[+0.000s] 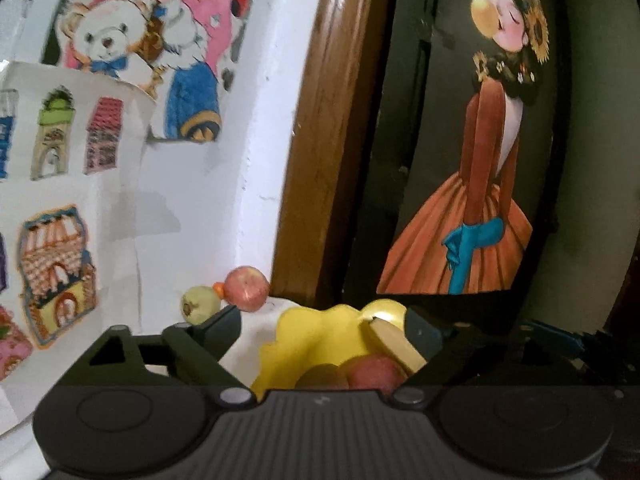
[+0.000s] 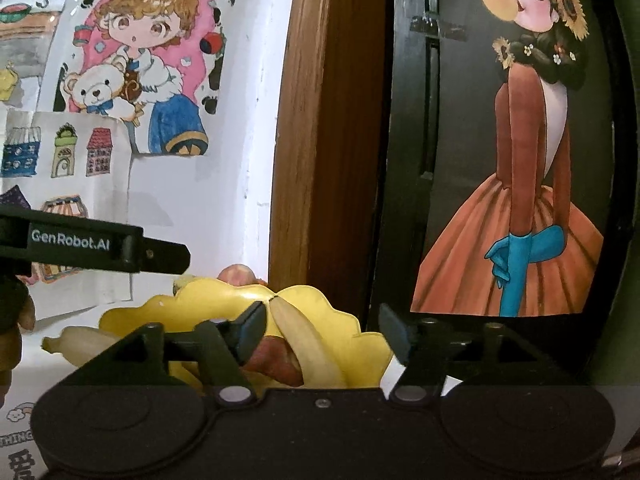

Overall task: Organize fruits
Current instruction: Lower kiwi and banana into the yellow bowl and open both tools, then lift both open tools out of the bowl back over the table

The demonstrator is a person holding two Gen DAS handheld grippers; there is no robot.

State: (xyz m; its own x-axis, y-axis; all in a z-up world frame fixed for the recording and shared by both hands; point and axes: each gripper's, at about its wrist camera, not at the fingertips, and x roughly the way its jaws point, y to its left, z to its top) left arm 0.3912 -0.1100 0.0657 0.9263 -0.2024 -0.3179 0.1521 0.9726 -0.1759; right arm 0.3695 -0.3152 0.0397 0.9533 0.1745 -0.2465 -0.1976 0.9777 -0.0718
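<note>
We see the left hand-held gripper w/ jaws spread wide, nothing between them. Directly ahead of it, between the fingers, sits the yellow scalloped bowl on the white surface. Inside the bowl, close to the gripper body: a reddish fruit, a darker brownish fruit beside it on the left, and a pale banana leaning near the right finger; contact w/ the finger cannot be told. Beyond the left finger, outside the bowl, a red apple stands on the surface, w/ a pale green fruit just beside it on its left; a small orange item shows between the two, too small to identify.

We see the right hand-held gripper also wide open, holding nothing. The same bowl lies ahead, between and slightly left of its fingers. The banana runs diagonally across the bowl over a reddish fruit, just right of the left finger. A second pale banana lies at the bowl's left edge, ahead-left of the gripper; whether it rests in the bowl or on the surface cannot be told. The red apple shows behind the bowl rim. The left gripper's black arm, marked GenRobot.AI, enters from the left above the bowl.

Behind: white wall w/ drawings, brown wood frame, dark panel w/ figure in orange dress.
</note>
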